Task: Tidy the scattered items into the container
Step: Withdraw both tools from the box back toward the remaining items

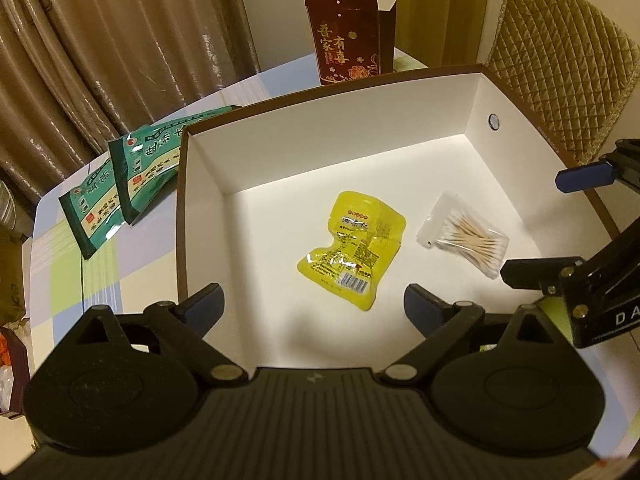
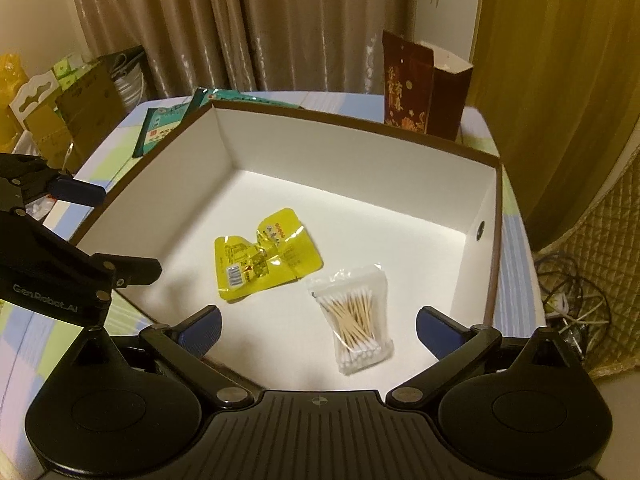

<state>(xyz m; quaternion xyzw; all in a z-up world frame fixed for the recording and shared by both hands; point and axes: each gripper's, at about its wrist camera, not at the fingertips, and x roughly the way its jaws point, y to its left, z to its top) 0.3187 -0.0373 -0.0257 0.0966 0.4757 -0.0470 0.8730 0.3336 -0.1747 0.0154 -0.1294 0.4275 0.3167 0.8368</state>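
Between the left gripper's jaws, ahead: yellow sachet (image 1: 354,250) lying flat on the white floor of the box (image 1: 328,136), clear of both pads.
Yellow sachet, look: glossy, crinkled foil; notched edge; barcode at the end nearest the jaws; print too small to read.
Ahead of the right gripper's jaws: bag of cotton swabs (image 2: 356,326), flat on the box floor, just beside the sachet, apart from it.
Cotton swabs, look: clear plastic bag, wooden sticks, white tips bunched at the near end.
Box, look: white inside, brown rim and outer walls, a small round fitting on one side wall; near wall hidden under both gripper bodies.
Left gripper (image 1: 314,308): jaws spread wide, nothing between the pads, held above the box floor.
Right gripper (image 2: 318,330): jaws spread wide, nothing gripped; the swab bag lies below and between them, untouched.
Beyond the left jaw, outside the box: two green packets (image 1: 116,196) overlapping on the checked tablecloth (image 1: 60,256); far ends cut off by the box wall in the right wrist view.
Behind the far wall: tall dark red carton (image 1: 348,38), upright, top flap open, base hidden by the box.
Hard to make out: clutter at the frame edges, dim and distorted.
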